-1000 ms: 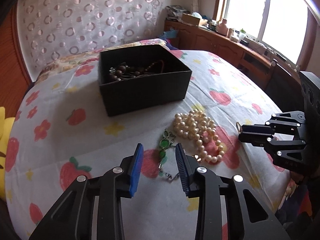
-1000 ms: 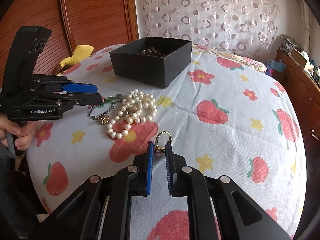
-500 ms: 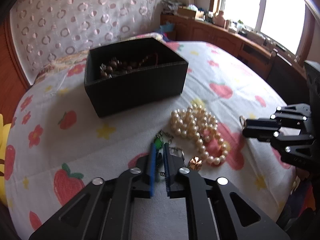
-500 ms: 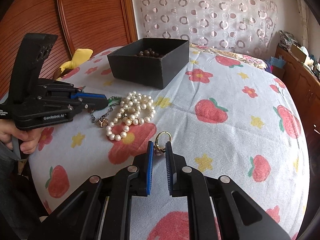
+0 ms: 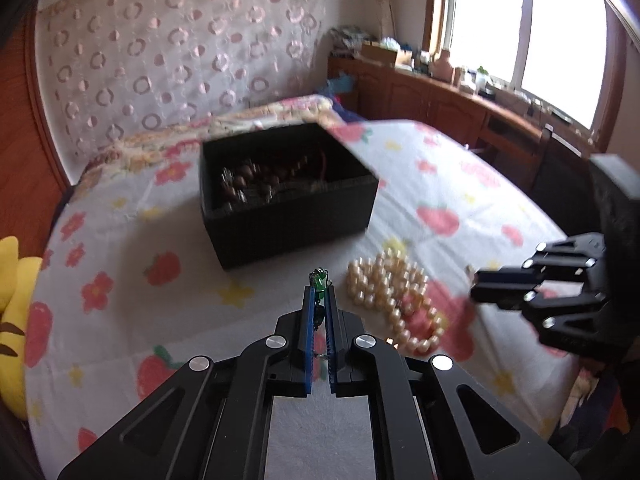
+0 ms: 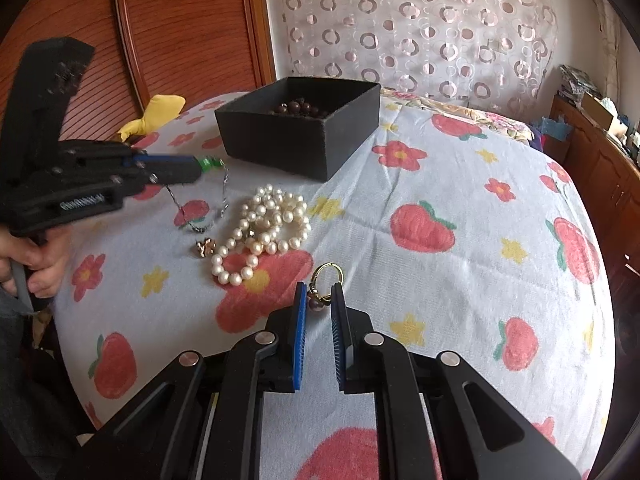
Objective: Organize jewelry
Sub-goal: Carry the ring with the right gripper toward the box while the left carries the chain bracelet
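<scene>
My left gripper [image 5: 319, 294] is shut on a green-bead chain necklace [image 5: 319, 282] and holds it above the bed; in the right wrist view the left gripper [image 6: 198, 168] shows with the chain [image 6: 208, 216] hanging down to the cloth. My right gripper [image 6: 319, 294] is shut on a gold ring earring [image 6: 326, 276] with a dark bead, and it shows in the left wrist view [image 5: 478, 284]. A pearl necklace [image 6: 264, 228] lies piled on the cloth. A black box [image 6: 300, 132] behind it holds dark brown beads [image 5: 256, 184].
A small gold charm [image 6: 205, 246] lies left of the pearls. The strawberry-print cloth [image 6: 440, 200] covers the bed. A yellow plush toy [image 5: 12, 272] lies at the left edge. A wooden headboard [image 6: 180, 32] and a cabinet [image 5: 440, 104] stand behind.
My left gripper shut on the green-bead chain and lifted it off the cloth toward the box. My right gripper kept hold of the gold earring and barely moved.
</scene>
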Demonstrator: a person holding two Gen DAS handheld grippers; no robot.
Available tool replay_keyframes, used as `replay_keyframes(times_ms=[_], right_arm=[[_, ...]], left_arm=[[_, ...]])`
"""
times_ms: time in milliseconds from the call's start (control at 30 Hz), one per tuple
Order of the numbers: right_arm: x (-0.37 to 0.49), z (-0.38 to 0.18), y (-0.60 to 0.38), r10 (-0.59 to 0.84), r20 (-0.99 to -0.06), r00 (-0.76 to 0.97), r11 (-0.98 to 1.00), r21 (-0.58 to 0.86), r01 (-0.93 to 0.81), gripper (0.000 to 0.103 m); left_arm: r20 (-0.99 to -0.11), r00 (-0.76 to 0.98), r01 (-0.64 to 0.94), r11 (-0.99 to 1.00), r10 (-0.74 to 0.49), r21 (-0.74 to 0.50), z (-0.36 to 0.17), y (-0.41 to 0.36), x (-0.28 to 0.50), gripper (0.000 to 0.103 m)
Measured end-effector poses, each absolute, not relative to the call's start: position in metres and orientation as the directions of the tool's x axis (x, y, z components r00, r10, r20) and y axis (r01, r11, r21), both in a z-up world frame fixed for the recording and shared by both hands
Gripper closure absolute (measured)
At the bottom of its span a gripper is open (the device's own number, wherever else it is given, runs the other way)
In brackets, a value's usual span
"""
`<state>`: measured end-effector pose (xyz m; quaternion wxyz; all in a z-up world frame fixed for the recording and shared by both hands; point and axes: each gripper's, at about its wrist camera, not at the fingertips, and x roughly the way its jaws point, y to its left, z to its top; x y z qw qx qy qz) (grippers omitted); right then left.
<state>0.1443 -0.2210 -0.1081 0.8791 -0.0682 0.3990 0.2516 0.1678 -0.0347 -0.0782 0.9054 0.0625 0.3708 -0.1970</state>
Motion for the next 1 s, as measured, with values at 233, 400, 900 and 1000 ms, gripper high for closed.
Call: replay_keyframes(times_ms=[233,400,900,1000], right_arm=[[0.152,-0.087,-0.211,0.4,-0.705,0.586,0.859,0.066,-0.507,0.089],[0.162,-0.066,-0.206,0.401,-0.678,0.616,0.86,0.049,-0.507,0.089],[0.198,-0.025,-0.185,0.421,-0.63,0.652,0.852,0.028,-0.522,0.089],[0.206,-0.024,-0.184,0.43,-0.628,0.649,0.85,0.039,-0.525,0.089]], left_arm=[[-0.636,0.7,0.402,0.915,-0.324,-0.023,-0.041,-0.036,0.162,0.099],[-0.604,0.73,0.396,0.918,-0.32,-0.008,-0.021,-0.039,0.169,0.099],[-0.592,0.754,0.358,0.934,-0.284,0.009,-0.007,-0.038,0.212,0.099],[-0.6,0.753,0.353,0.936,-0.271,0.019,-0.011,-0.04,0.221,0.099]])
